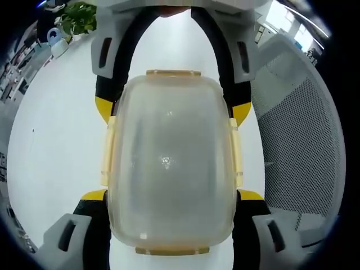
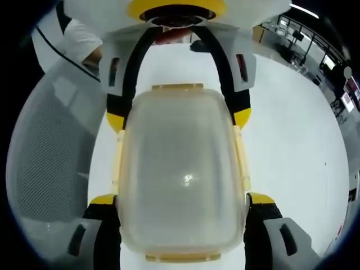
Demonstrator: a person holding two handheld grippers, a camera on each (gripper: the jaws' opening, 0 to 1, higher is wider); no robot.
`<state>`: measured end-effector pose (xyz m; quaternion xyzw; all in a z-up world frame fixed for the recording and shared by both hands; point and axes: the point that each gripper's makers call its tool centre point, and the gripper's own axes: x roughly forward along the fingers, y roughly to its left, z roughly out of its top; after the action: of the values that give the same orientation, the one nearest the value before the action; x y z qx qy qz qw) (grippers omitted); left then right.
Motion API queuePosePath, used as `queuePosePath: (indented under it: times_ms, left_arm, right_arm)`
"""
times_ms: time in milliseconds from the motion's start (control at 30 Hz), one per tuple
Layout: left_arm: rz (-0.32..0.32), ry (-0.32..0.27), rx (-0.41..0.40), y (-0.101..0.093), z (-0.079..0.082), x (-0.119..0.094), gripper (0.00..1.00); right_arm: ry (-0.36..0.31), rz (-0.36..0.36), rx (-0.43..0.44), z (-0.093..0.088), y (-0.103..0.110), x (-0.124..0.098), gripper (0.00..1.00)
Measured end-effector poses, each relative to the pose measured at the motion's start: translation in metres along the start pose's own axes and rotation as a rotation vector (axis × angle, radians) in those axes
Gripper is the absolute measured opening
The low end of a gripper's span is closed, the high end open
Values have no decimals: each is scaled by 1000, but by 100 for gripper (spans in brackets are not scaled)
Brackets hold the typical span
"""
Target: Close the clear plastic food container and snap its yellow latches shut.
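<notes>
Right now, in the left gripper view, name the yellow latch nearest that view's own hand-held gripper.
The short latch at the picture's bottom edge, between its jaws; the opposite short latch sits farthest.

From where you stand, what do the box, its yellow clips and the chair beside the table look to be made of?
The box looks like cloudy, see-through plastic: light glints off it and the white table shows faintly through. Its clips seem an opaque, pale yellow plastic with a smooth finish. The chair appears to have a grey mesh back, probably woven fabric, in a smooth, light plastic frame.
</notes>
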<state>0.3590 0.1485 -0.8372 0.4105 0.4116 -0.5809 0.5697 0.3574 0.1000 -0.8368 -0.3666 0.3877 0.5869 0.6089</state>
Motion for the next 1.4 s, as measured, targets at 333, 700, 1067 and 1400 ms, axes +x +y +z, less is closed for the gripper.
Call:
queuePosePath:
  times_ms: [333, 700, 1067, 1400]
  left_arm:
    - [-5, 5, 15, 3, -2, -1, 91]
    - [-3, -15, 11, 9, -2, -2, 91]
    - [2, -30, 2, 21, -3, -2, 91]
    - [5, -35, 0, 35, -3, -3, 92]
  right_arm:
    - [-4, -6, 10, 3, -2, 0, 92]
    - [2, -2, 5, 3, -7, 1, 92]
    - [10, -3, 0, 4, -21, 3, 92]
    - [13, -2, -1, 5, -34, 3, 92]
